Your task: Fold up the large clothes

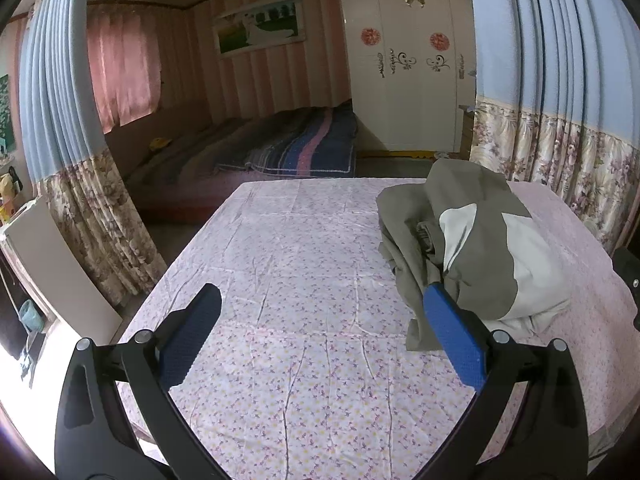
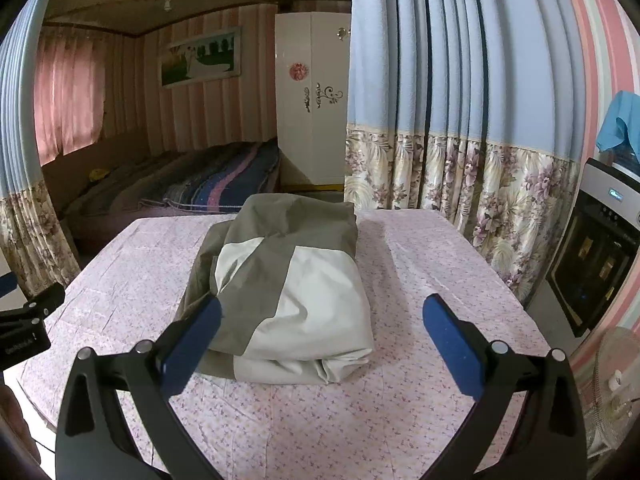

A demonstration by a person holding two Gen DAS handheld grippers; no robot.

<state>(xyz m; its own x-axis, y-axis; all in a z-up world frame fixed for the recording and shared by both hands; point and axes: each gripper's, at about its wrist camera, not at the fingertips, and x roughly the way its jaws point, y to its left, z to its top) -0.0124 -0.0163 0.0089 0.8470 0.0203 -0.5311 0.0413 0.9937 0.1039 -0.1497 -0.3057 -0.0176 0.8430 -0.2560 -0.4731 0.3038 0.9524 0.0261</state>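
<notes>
Olive and white garment [image 2: 288,280] bundled on floral-cloth table [image 1: 300,360], toward its far right part. Right gripper [image 2: 322,320] wide open, empty, garment straight ahead, just beyond its fingers. Left gripper [image 1: 322,312] also open, empty, garment off to its right. Right gripper looks nearer, better lined up

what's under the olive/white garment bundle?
The garment bundle lies on the table's floral cloth, which shows all around it. Whether anything sits beneath the bundle can't be seen; its own folds cover that patch. Both hand-held grippers are open, holding nothing.
</notes>
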